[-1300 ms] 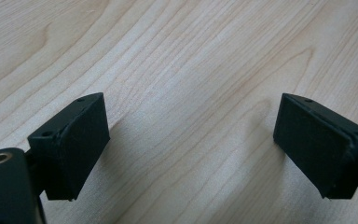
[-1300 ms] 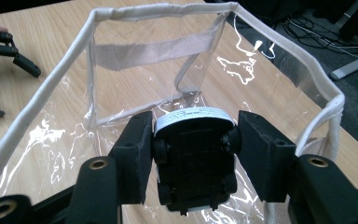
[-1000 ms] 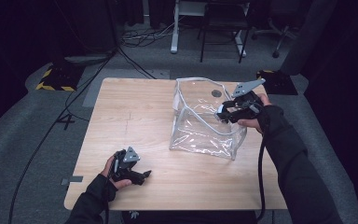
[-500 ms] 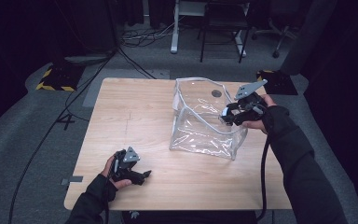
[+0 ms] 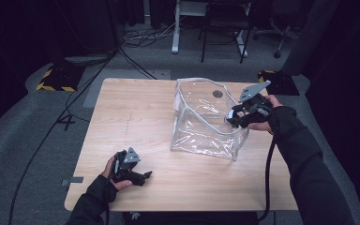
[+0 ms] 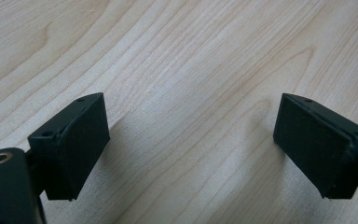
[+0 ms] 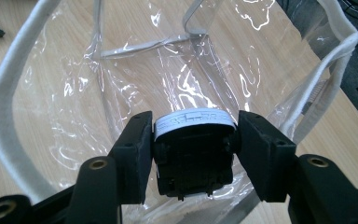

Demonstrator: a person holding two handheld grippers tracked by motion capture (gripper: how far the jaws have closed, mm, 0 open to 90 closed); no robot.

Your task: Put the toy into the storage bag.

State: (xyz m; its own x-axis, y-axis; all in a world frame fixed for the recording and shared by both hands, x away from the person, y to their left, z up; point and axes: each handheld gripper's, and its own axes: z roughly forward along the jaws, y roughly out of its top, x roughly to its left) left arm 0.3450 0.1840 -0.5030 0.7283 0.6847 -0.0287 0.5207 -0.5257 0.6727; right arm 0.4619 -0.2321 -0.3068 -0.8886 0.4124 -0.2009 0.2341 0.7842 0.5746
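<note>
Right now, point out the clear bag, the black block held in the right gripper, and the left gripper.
clear bag (image 5: pixel 201 136), high view, front wall.
black block (image 7: pixel 193 158), right gripper view, its near face.
left gripper (image 5: pixel 146 175), high view, between fingertips.

A lab or studio: black curtains; floor cables; hazard-taped base.

Left gripper over bare tabletop
Two black block-shaped jaws stand apart, nothing between them; beneath lies a pale, wavy-grained wooden table surface; jaw shadows fall on it.
</note>
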